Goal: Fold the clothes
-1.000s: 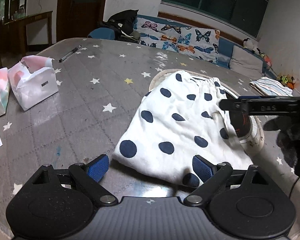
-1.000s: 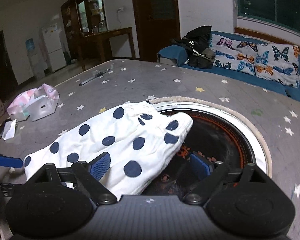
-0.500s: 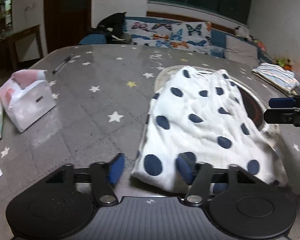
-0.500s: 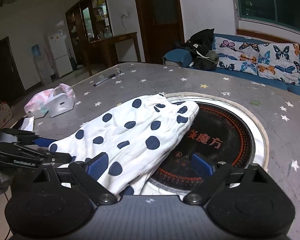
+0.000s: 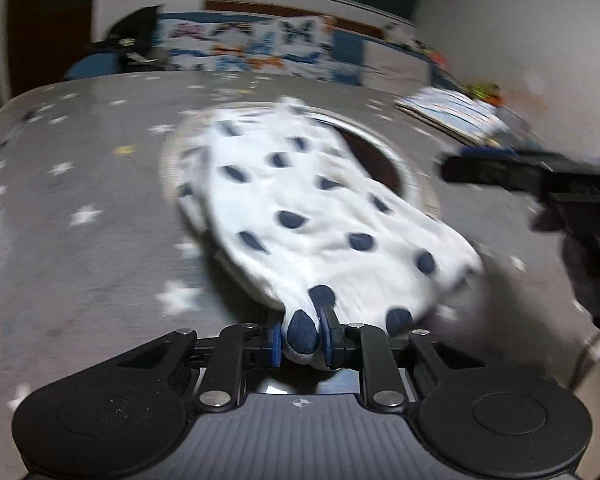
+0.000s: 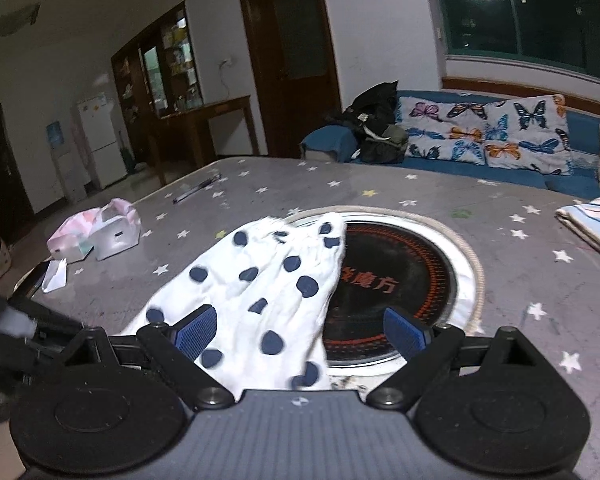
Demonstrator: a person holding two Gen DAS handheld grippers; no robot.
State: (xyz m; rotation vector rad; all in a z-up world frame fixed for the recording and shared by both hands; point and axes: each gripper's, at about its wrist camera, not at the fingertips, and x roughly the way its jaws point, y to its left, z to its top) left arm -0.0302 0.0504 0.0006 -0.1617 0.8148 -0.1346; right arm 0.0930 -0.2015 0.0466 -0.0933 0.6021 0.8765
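Gripping: my left gripper has just been closing and now pinches the near edge of the white polka-dot garment between its blue pads.
Right gripper: I see its fingers spread wide, hovering over the cloth, pressing nothing.
Garment: lies on the star-patterned table, its far end overlapping the round black cooktop.
Left view: blurred.

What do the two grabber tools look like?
Both match. The left tool and right tool have black jointed arms with silver rivets, two round black discs, a ribbed grey body with a small crosshair mark, and blue textured pads.
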